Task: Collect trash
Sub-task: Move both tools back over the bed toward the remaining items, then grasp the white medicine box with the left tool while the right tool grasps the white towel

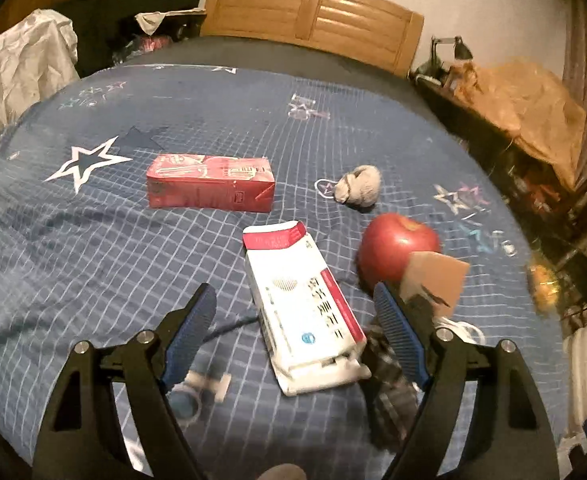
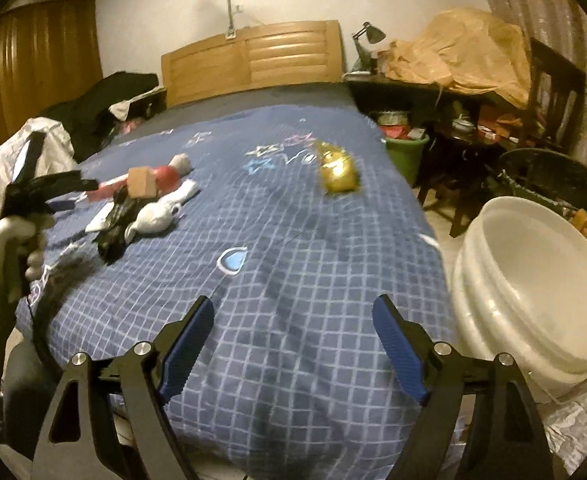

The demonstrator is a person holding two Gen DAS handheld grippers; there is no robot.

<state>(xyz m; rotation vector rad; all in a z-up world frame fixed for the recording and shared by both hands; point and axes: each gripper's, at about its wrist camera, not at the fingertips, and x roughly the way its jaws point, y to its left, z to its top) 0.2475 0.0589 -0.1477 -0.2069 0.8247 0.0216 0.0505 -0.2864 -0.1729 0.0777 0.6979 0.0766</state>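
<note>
In the left wrist view my left gripper [image 1: 295,304] is open just above a white and red carton [image 1: 305,312] lying on the blue checked bed cover [image 1: 93,240], one finger on each side of it. A red carton [image 1: 209,182], a crumpled grey wad [image 1: 359,190], a red apple [image 1: 397,252] and a small brown cardboard box [image 1: 437,280] lie nearby. In the right wrist view my right gripper [image 2: 293,320] is open and empty over the near end of the bed. A gold wrapper [image 2: 339,168] lies ahead. A white bucket [image 2: 533,280] stands on the floor at right.
A dark patterned cloth [image 1: 389,380] and a small tape roll [image 1: 185,400] lie by the left gripper. The wooden headboard [image 1: 313,16] is at the far end. A cluttered desk [image 2: 453,92], a green bin [image 2: 407,152] and a dark chair [image 2: 549,184] stand right of the bed.
</note>
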